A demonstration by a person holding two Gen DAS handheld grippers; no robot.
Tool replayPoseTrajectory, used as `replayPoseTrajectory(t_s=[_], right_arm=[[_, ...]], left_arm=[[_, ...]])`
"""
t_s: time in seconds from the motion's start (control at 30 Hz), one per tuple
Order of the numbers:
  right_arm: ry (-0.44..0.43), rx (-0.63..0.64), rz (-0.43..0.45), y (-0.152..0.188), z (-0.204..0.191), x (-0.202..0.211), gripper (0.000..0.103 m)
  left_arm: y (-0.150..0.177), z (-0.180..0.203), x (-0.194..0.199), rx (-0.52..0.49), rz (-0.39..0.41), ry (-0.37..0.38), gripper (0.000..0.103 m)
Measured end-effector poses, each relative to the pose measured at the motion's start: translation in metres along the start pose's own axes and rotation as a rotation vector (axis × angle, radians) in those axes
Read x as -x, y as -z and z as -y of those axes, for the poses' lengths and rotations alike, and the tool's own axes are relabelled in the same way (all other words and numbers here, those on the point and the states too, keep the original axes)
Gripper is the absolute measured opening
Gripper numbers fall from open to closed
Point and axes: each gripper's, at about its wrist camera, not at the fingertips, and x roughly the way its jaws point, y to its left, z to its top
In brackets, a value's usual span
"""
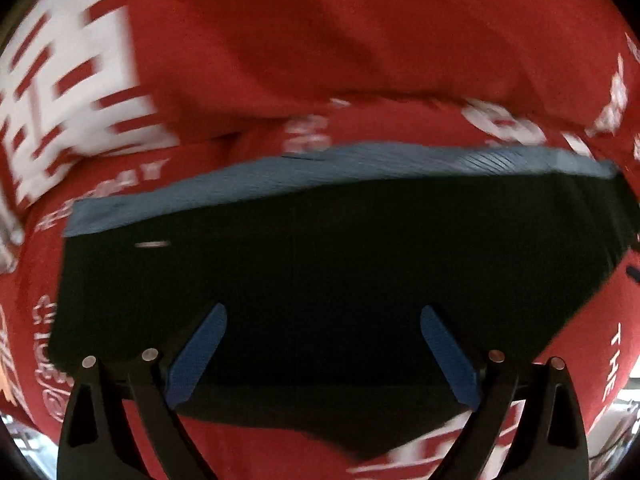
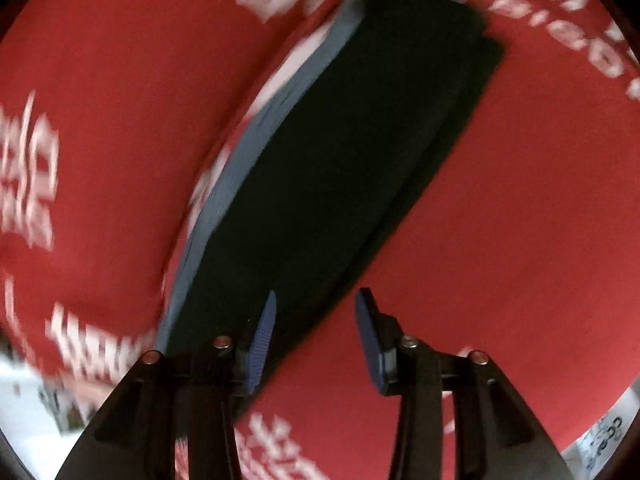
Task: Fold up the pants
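The pants (image 1: 320,264) are black with a grey-blue ribbed waistband (image 1: 320,172) and lie folded flat on a red cloth with white print (image 1: 320,40). In the left wrist view my left gripper (image 1: 323,316) is open wide just above the dark fabric, with nothing between its blue pads. In the right wrist view the pants (image 2: 340,152) run diagonally, waistband (image 2: 256,136) along their left edge. My right gripper (image 2: 316,304) is open and empty, over the near right edge of the pants. Both views are blurred by motion.
The red printed cloth (image 2: 520,200) covers the whole surface around the pants and is wrinkled at the far side in the left wrist view. Its edge and a pale background show at the lower corners (image 2: 24,392).
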Motion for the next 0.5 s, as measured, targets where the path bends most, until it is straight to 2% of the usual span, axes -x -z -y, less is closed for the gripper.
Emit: replayPoseTrajectory(t_s=[0.13, 0.17, 0.23, 0.33, 0.5], right_arm=[[-0.007, -0.044, 0.021, -0.027, 0.015, -0.005, 0.044], [-0.006, -0.047, 0.017, -0.029, 0.012, -0.01, 0.034], [-0.005, -0.048, -0.012, -0.034, 0.015, -0.015, 0.006], [-0.012, -0.021, -0.015, -0.032, 0.021, -0.011, 0.006], [-0.006, -0.06, -0.027, -0.038, 0.042, -0.003, 0.006]], left_arm=[[0.011, 0.033, -0.025, 0.004, -0.072, 0.005, 0.099], [0.015, 0.033, -0.024, 0.023, -0.049, -0.004, 0.099], [0.017, 0.033, -0.022, 0.035, -0.052, -0.004, 0.099], [0.016, 0.033, -0.023, 0.022, -0.067, -0.002, 0.1], [0.015, 0.041, -0.022, -0.032, -0.062, -0.045, 0.1]])
